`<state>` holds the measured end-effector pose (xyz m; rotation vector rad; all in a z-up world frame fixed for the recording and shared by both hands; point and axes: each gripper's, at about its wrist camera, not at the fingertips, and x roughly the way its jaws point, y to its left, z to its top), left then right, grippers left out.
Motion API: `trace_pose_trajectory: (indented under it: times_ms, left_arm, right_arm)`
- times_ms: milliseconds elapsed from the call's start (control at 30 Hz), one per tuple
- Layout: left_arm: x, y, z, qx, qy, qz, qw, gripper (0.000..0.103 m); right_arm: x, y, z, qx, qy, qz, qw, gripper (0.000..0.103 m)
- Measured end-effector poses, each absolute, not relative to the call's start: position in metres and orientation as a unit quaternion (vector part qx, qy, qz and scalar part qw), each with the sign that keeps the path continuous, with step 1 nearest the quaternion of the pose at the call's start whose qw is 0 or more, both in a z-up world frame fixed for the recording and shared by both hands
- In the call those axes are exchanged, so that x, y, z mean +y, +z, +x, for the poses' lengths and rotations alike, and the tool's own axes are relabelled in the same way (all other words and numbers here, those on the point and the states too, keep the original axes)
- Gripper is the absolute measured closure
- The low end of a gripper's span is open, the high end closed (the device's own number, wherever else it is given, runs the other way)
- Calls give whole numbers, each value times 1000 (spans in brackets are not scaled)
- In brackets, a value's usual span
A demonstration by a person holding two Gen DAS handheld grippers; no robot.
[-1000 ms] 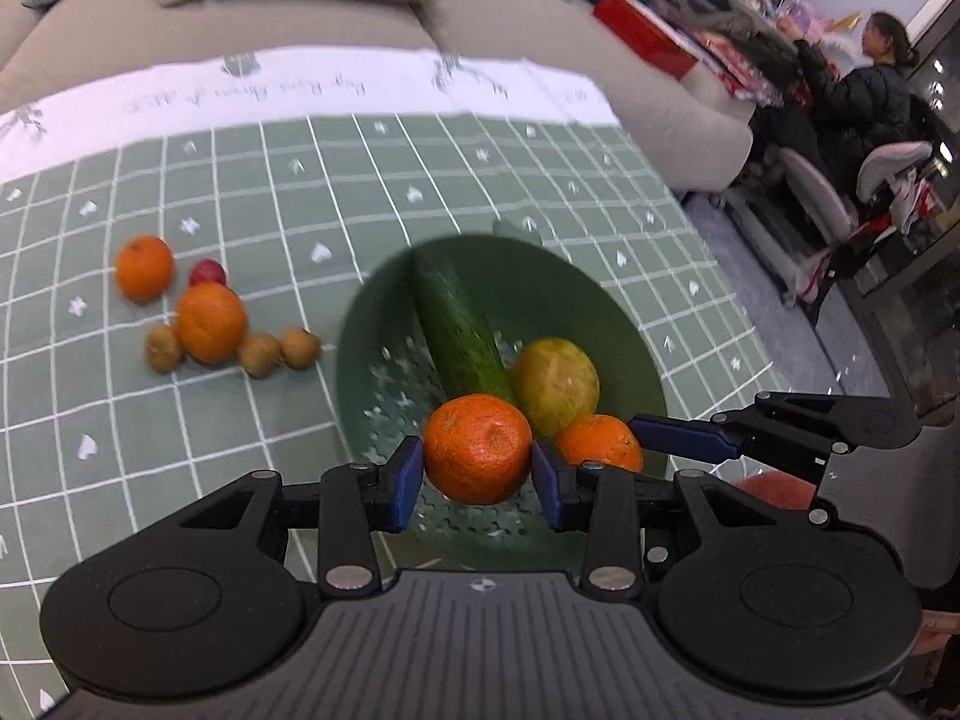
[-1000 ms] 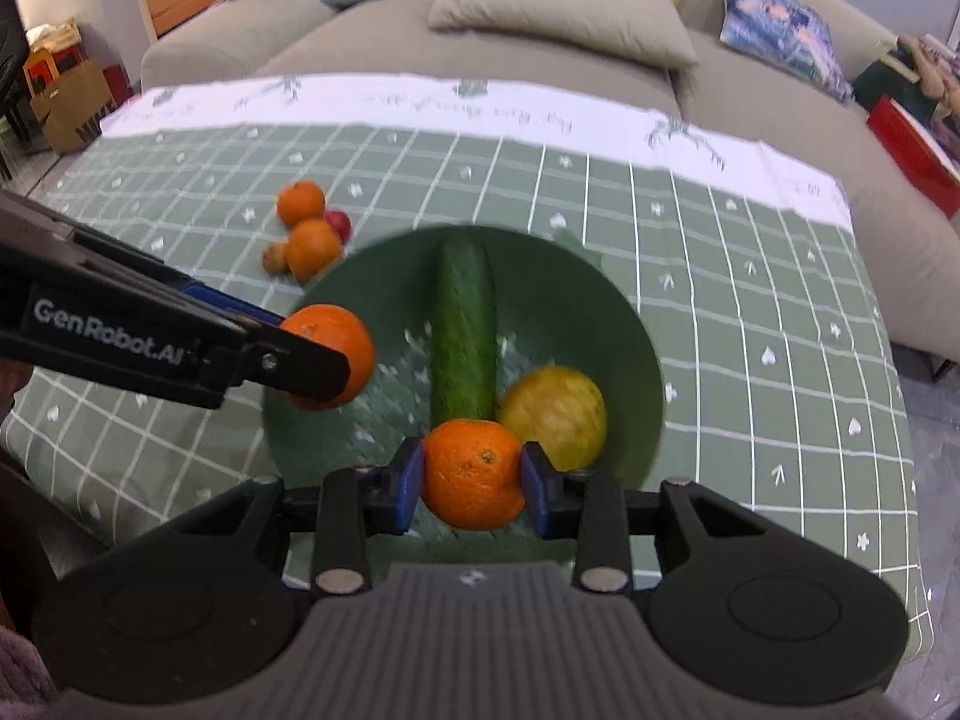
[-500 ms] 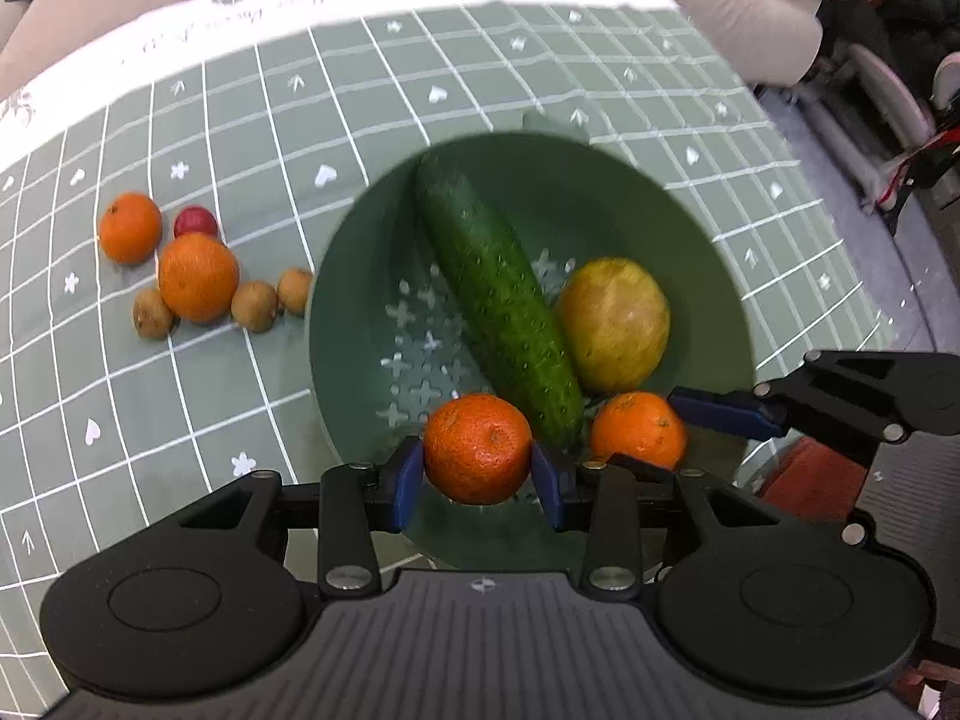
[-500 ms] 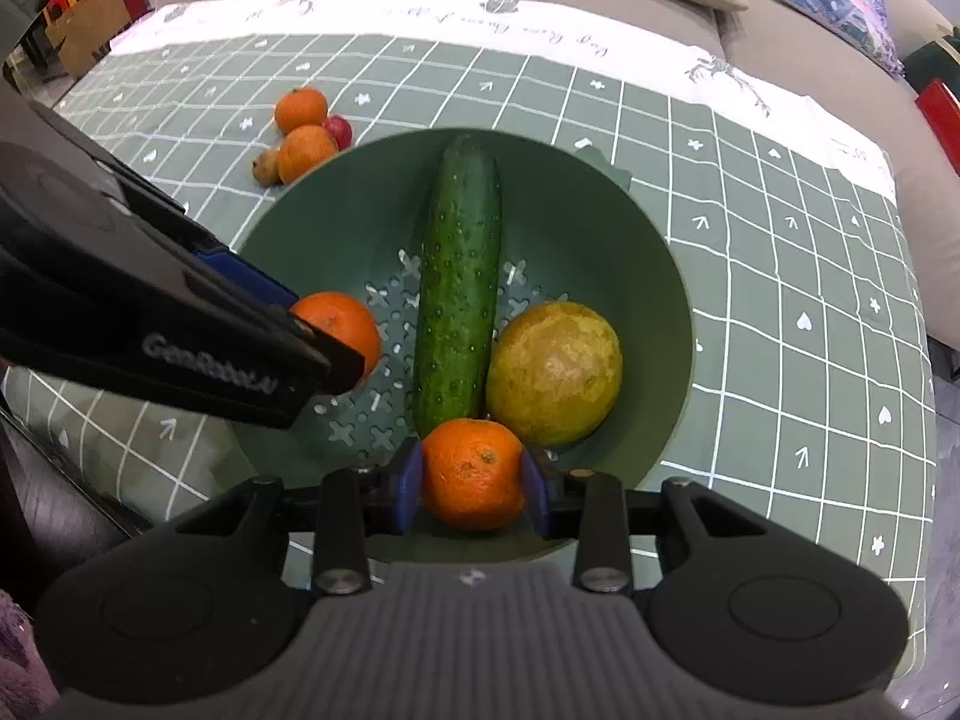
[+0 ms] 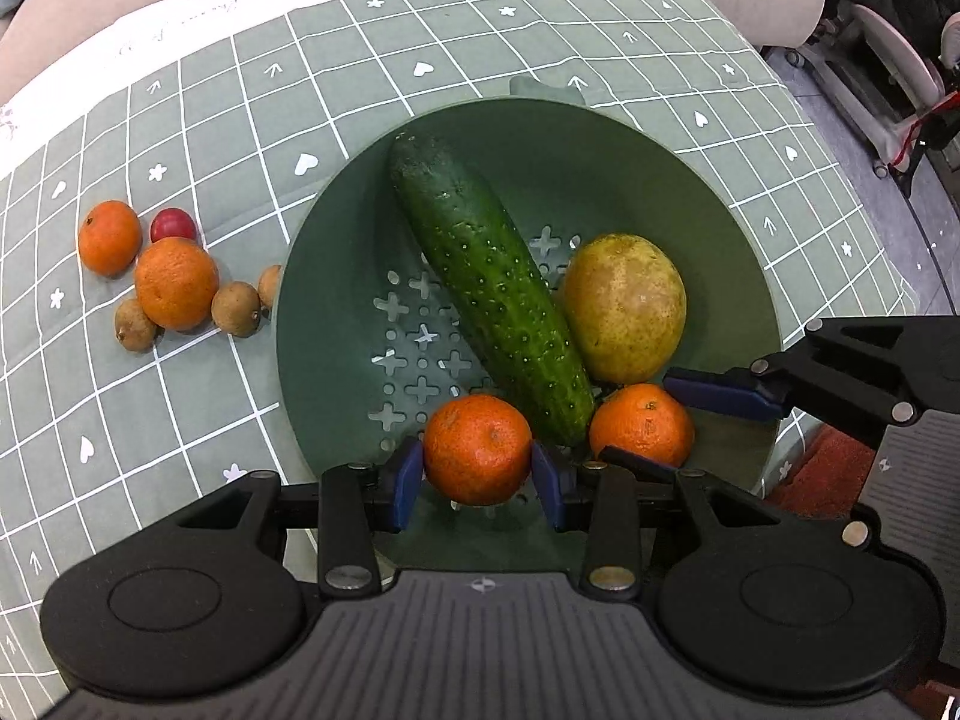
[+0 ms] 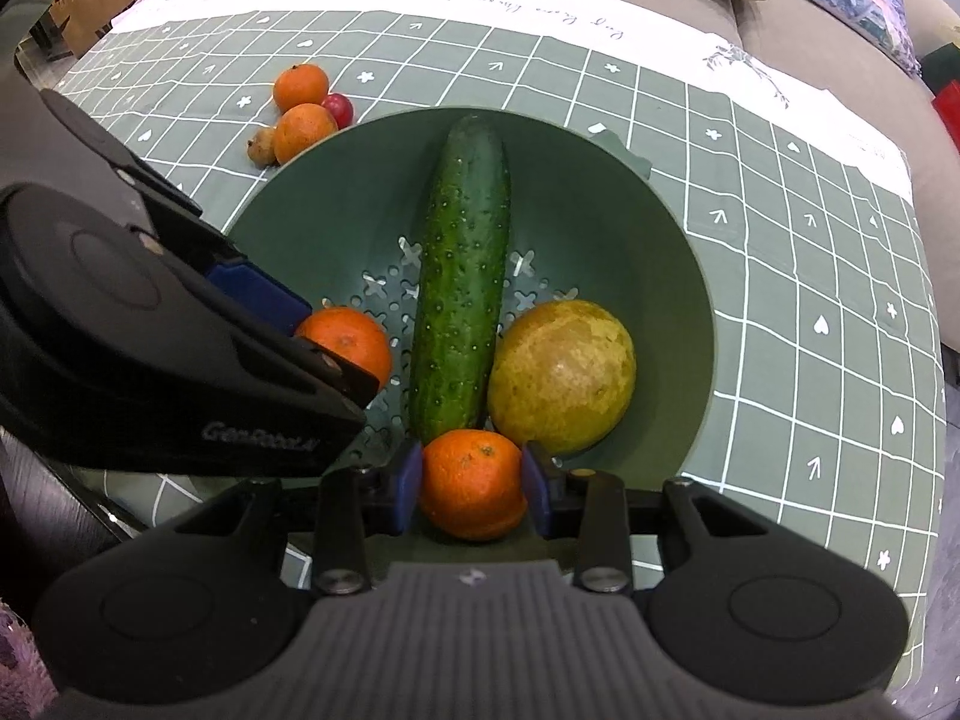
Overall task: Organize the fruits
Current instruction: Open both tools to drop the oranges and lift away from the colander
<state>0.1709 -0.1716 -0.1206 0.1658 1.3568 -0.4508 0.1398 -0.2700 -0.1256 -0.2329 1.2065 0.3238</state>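
- Over the near side of the green bowl (image 5: 708, 192), the left gripper (image 5: 478, 476) pinches a tangerine (image 5: 478, 449) between its blue pads.
- Beside it, the right gripper (image 6: 472, 485) pinches a second tangerine (image 6: 472, 483), touching the cucumber (image 6: 465, 276) tip.
- A yellow-green fruit (image 6: 562, 375) lies in the bowl beside the cucumber.
- On the checked cloth (image 5: 198, 108) covering the desk, left of the bowl, sit two loose tangerines (image 5: 176, 283), a red fruit (image 5: 173, 224) and small brown fruits (image 5: 236, 308).

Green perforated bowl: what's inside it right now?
Inside the green perforated bowl: a dark green cucumber and a yellow-green round fruit. Each gripper holds an orange mandarin over it. The bowl floor beneath them is hidden.
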Motion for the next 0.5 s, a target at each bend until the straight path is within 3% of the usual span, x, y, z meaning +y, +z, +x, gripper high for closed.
trace_pose_trajectory:
  times_ms: [300, 367, 500]
  left_arm:
    - [-168, -119, 170, 612, -215, 75, 757, 56]
    - [-167, -116, 168, 610, -218, 72, 759, 54]
    - [-162, -104, 163, 595, -227, 65, 768, 53]
  right_arm:
    - [-270, -124, 137, 564, 148, -106, 806, 68]
    - [-267, -122, 136, 561, 146, -109, 807, 58]
    - [-262, -112, 134, 550, 144, -118, 814, 54]
